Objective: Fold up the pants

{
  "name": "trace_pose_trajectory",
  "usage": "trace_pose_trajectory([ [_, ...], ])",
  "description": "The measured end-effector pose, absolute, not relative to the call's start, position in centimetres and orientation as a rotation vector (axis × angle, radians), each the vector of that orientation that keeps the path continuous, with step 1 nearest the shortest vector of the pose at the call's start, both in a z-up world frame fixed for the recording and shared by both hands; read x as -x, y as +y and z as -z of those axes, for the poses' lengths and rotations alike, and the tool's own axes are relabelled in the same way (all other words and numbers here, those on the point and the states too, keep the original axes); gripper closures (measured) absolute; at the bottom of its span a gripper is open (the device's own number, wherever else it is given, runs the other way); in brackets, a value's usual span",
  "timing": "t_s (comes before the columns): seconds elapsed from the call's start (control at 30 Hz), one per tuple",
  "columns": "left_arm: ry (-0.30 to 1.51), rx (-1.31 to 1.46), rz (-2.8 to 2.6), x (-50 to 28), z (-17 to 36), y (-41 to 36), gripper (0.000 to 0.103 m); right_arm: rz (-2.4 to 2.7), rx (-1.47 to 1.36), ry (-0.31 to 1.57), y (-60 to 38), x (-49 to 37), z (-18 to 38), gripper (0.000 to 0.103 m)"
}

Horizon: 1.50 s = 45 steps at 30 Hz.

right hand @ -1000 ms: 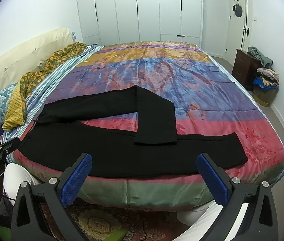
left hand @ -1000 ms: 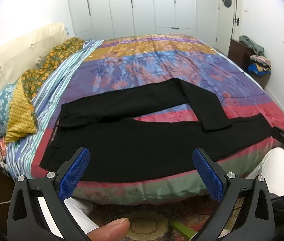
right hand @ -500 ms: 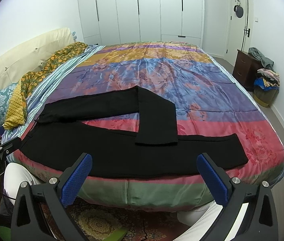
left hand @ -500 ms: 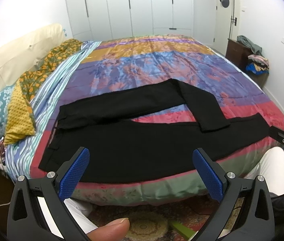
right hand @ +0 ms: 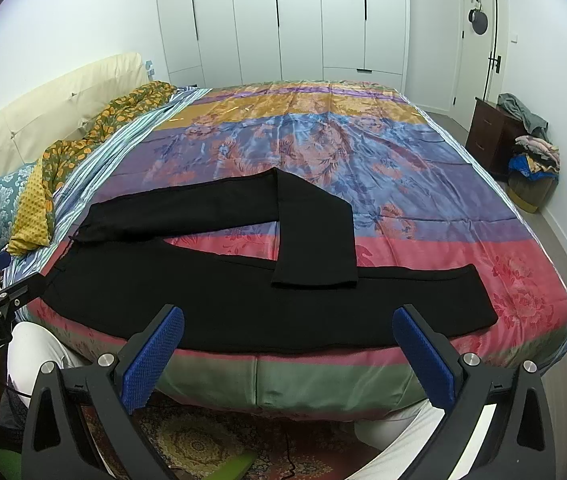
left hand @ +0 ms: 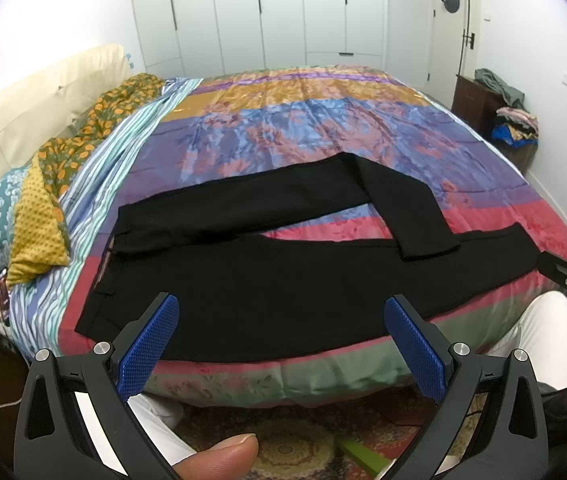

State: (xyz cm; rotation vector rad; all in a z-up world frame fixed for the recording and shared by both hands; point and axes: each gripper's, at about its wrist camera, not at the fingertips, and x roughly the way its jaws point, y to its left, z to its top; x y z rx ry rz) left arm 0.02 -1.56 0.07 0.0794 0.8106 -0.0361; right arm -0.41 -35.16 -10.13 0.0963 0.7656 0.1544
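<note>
Black pants lie flat along the near edge of the bed, waistband at the left. The near leg runs straight to the right; the far leg is bent so its cuff lies across the near leg. My left gripper hangs open in front of the bed edge, below the seat of the pants, holding nothing. My right gripper is open too, off the bed edge below the near leg. Each gripper also shows at the side of the other's view.
The bed carries a colourful striped floral cover. Pillows and a cream headboard are at the left. White wardrobes fill the far wall. A dark nightstand with piled clothes stands at the right. A patterned rug lies below.
Both views have drifted very slightly; the pants lie as before and both grippers stay open.
</note>
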Motion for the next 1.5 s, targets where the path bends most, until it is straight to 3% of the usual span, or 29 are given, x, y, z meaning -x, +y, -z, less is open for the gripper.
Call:
trace_pose_trajectory([
  [1.5,0.764,-0.137,0.007,0.43,-0.41,-1.45,0.000,-0.151,-0.094,0.762,-35.30,0.59,10.41,0.000],
])
